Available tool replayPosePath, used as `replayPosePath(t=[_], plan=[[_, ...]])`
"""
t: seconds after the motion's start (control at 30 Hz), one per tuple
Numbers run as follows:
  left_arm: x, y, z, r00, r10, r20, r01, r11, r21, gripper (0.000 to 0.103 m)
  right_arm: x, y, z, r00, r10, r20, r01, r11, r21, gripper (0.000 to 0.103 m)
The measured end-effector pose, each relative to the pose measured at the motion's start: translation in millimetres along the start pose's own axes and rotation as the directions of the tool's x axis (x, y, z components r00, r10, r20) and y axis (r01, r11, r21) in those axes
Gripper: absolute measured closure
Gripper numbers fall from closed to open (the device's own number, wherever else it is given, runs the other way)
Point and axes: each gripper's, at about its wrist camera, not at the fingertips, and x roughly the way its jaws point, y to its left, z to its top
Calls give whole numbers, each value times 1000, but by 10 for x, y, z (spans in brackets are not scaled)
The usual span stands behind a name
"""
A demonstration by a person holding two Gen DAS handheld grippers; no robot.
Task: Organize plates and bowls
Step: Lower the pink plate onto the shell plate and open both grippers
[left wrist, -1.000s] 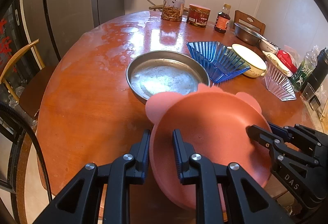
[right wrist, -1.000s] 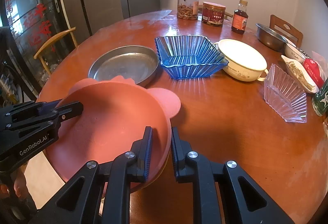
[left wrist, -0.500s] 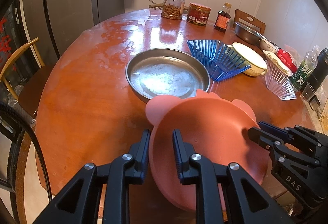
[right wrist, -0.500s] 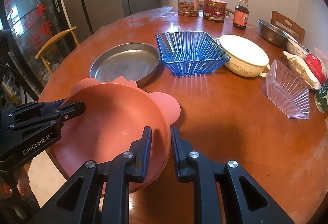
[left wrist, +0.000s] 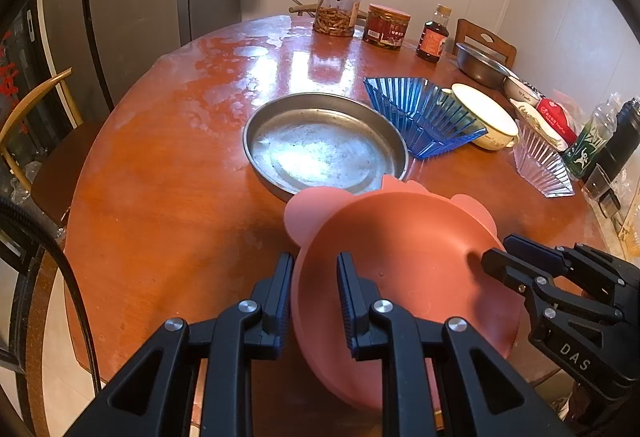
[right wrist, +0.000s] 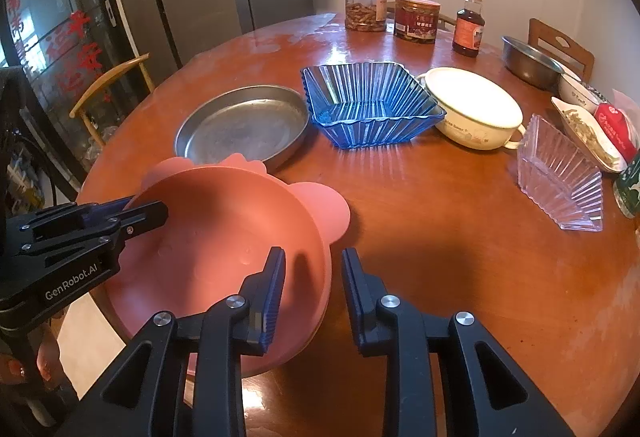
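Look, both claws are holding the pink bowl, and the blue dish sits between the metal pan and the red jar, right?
Nearly. Both claws, left and right, do straddle the pink bowl's rim. But the blue dish sits between the metal pan and the white bowl, not the red jar, which stands far back. The right wrist view shows it.

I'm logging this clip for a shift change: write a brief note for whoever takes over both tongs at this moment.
Left tongs: straddling the near-left rim of the pink eared plastic bowl.
Right tongs: straddling its right rim, slightly apart; grip unclear.
The bowl sits at the table's near edge, just short of the round steel pan.
Blue ribbed glass dish, cream enamel bowl and clear ribbed dish stand apart.
Nothing is stacked yet; all nesting remains.
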Motion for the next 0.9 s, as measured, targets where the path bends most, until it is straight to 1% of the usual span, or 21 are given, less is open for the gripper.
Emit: replayPosePath(t=[0.13,0.47,0.57,0.77,0.83,0.9], plan=[[-24,23,1,1000,-6,4,6,1000,-3,81,-16,-18,0,1000,-1,0,1,1000,5,73],[-160,63,48,1000,-14,27,15,1000,-18,74,-131,-21,70,1000,-5,22,4,1000,11,72],[-215,96,102,999,-16,38,17,1000,-23,72,-175,-6,132,1000,-1,28,0,1000,13,72],[-266,166,247,999,-8,45,9,999,-32,71,-204,33,322,999,11,35,-11,1000,18,72],[-282,201,330,999,-7,48,8,999,-33,67,-195,57,404,999,21,35,-21,1000,21,72],[-287,237,408,999,-3,51,5,999,-32,60,-177,85,476,999,24,34,-25,999,22,72]])
